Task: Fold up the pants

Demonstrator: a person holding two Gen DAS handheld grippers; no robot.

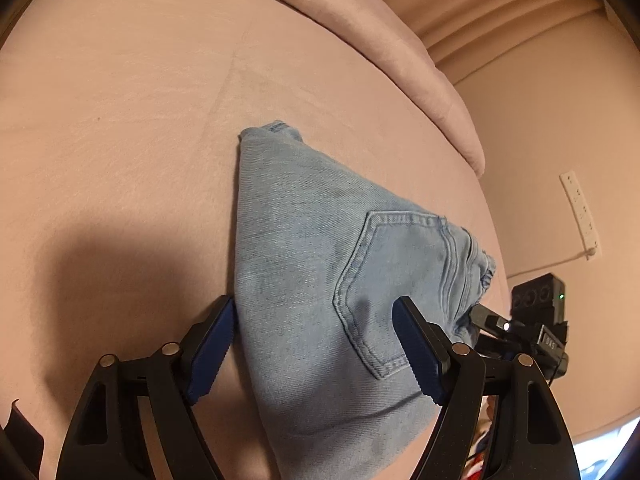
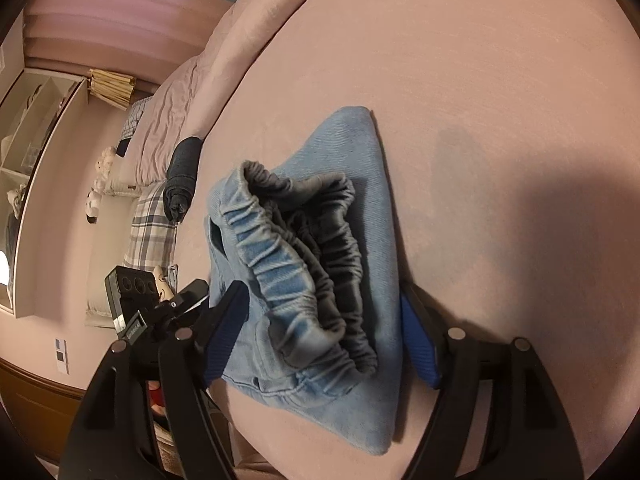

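Light-blue denim pants [image 1: 312,240] lie folded into a compact bundle on the pink bed sheet [image 1: 120,120], a back pocket [image 1: 392,280] facing up. My left gripper [image 1: 316,320] stands open and straddles the near end of the bundle, its left pad beside the denim edge and its right finger over the pocket. In the right wrist view the pants [image 2: 372,184] show their gathered elastic waistband [image 2: 288,248]. My right gripper [image 2: 320,312] is open around that end, one blue pad on each side. Each gripper shows at the edge of the other's view: the right gripper [image 1: 536,320], the left gripper [image 2: 136,304].
A pink duvet [image 1: 360,20] is bunched along the far side of the bed. A dark rolled garment [image 2: 182,176] and a plaid cloth [image 2: 152,224] lie near the bed's edge. A white shelf unit [image 2: 36,128] and a wall power strip [image 1: 580,216] stand beyond.
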